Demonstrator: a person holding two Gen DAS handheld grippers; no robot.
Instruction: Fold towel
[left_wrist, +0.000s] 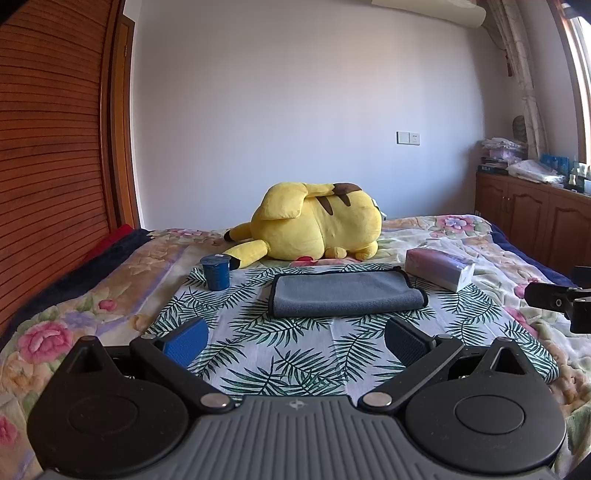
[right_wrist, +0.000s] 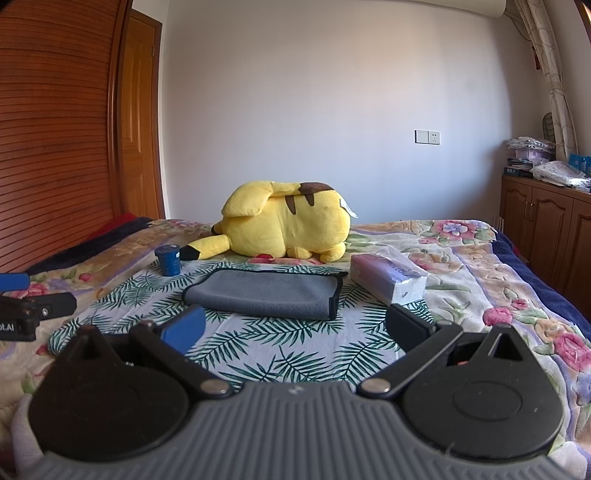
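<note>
A grey towel (left_wrist: 345, 295) with a dark border lies folded on a leaf-print cloth (left_wrist: 280, 343) on the bed. It also shows in the right wrist view (right_wrist: 266, 293). My left gripper (left_wrist: 295, 339) is open and empty, hovering short of the towel's near edge. My right gripper (right_wrist: 295, 328) is open and empty, also short of the towel, to its right. Each gripper shows at the edge of the other's view: the right gripper's side (left_wrist: 557, 302) and the left gripper's side (right_wrist: 26, 310).
A yellow plush toy (left_wrist: 317, 225) lies behind the towel. A blue cup (left_wrist: 216, 273) stands at the cloth's far left, a tissue pack (left_wrist: 439, 267) at its far right. A wooden wardrobe (left_wrist: 51, 147) is on the left, a low cabinet (left_wrist: 535, 218) on the right.
</note>
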